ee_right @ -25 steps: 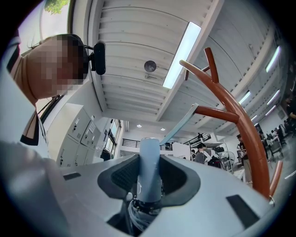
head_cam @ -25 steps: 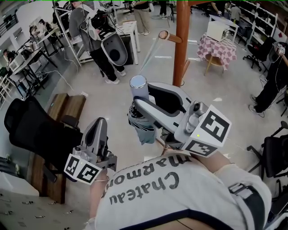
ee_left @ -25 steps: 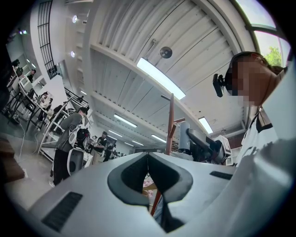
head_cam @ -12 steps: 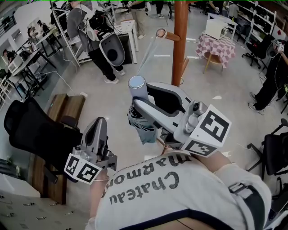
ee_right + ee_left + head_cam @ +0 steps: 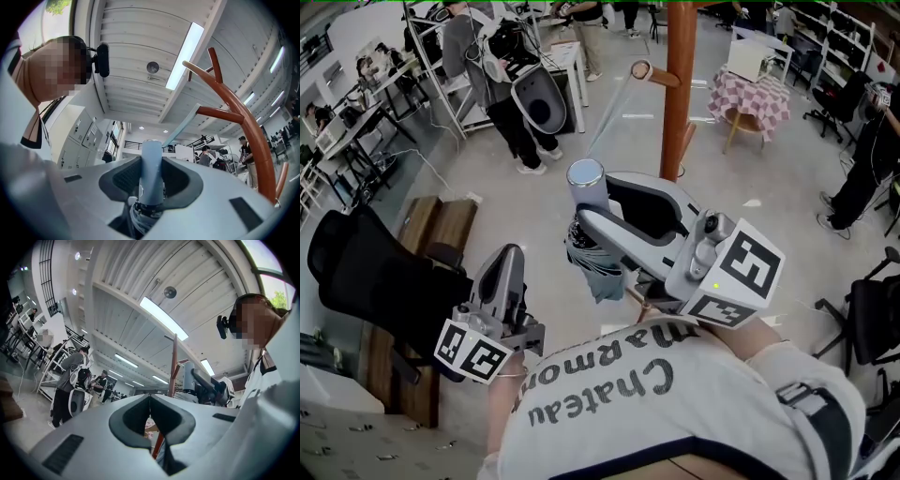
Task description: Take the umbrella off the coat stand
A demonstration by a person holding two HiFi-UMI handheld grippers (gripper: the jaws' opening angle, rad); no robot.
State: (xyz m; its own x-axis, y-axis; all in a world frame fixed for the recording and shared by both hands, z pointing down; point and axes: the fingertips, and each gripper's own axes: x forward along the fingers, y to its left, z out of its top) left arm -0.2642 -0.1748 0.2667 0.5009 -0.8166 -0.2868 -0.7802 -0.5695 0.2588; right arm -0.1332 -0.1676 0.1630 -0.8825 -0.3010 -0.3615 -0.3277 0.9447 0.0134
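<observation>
While a black office chair point(image 5: 366, 272) crowds the left edge, the left gripper point(image 5: 508, 258) sits low, jaws pressed together on nothing. At centre, the right gripper point(image 5: 598, 202) clamps the umbrella point(image 5: 587, 176): folded, upright, pale blue handle topmost, dark canopy bunched below. Bare floor separates it from the brown coat stand point(image 5: 679, 84) beyond, rightward.

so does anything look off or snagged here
One thing: the umbrella, clamped in the right gripper, is not free. Its pale strap runs taut up to a peg on the coat stand, so it looks hooked there. Nothing looks spilled or damaged.
</observation>
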